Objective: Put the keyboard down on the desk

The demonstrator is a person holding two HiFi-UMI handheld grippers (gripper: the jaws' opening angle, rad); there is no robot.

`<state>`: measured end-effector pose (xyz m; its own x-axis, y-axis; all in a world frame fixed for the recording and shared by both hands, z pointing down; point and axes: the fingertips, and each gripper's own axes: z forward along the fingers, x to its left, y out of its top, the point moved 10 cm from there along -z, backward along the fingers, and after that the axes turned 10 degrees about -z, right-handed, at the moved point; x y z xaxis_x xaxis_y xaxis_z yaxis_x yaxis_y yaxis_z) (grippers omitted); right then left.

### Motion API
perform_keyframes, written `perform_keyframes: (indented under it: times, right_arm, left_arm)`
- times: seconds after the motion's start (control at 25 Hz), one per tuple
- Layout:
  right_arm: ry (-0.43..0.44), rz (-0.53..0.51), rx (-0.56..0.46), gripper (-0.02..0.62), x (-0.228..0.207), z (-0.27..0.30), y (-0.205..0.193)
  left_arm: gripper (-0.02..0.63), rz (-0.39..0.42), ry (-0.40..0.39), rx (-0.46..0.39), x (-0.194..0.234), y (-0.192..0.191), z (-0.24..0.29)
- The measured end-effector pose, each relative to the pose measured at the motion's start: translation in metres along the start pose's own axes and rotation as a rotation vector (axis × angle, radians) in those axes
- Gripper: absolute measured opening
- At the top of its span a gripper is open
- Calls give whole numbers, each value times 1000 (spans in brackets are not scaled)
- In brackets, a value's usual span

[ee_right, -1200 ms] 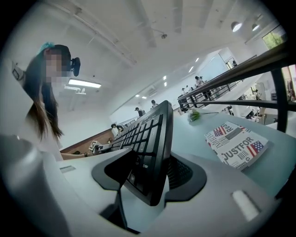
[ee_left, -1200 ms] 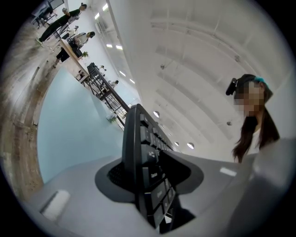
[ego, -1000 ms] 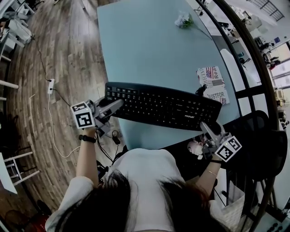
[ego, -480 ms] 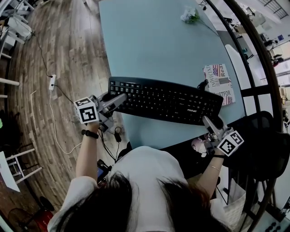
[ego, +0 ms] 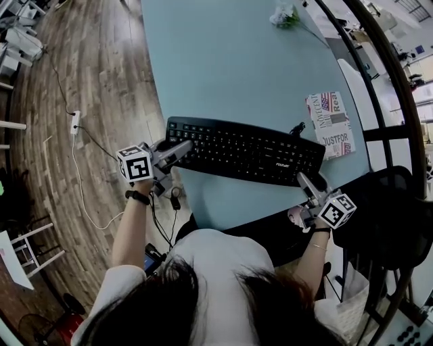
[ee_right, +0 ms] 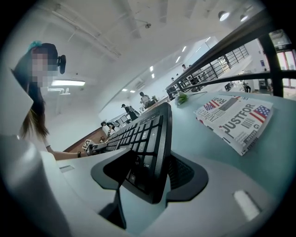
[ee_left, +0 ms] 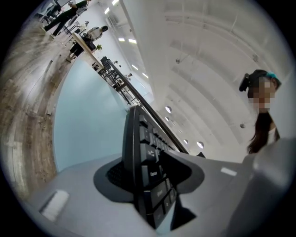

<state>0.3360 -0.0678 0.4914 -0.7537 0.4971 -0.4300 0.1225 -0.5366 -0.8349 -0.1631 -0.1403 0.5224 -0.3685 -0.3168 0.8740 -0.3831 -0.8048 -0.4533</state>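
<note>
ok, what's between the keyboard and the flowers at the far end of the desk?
Nothing: the head view shows only bare pale-blue desk between the keyboard and the flowers. The printed booklet lies off to the side.

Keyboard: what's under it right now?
Blue desk shows past the far and near edges of the keyboard; the booklet lies beside it. Anything beneath is covered.

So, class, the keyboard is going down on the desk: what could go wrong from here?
1. The right gripper, with the keyboard between its jaws, has just been opening; that end may drop early.
2. The left end, in the left gripper, sits at the edge of the desk and might tip off.
</note>
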Motion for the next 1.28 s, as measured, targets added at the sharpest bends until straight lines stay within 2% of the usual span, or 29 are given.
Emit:
perform_keyframes:
  times: [0.36, 0.8, 1.0, 1.28]
  right_arm:
    - [-39, 86, 80, 219, -24, 10, -43]
    - [-122, 146, 130, 232, -49, 10, -67]
    - [-173, 149, 161, 238, -56, 10, -68]
    - [-230, 127, 211, 247, -58, 10, -68]
  left_arm:
    - [215, -51, 61, 61, 33, -19, 12]
    - [218, -82, 106, 121, 52, -25, 41]
    - [224, -106, 163, 144, 53, -24, 50]
    - [264, -69, 268, 139, 47, -26, 55]
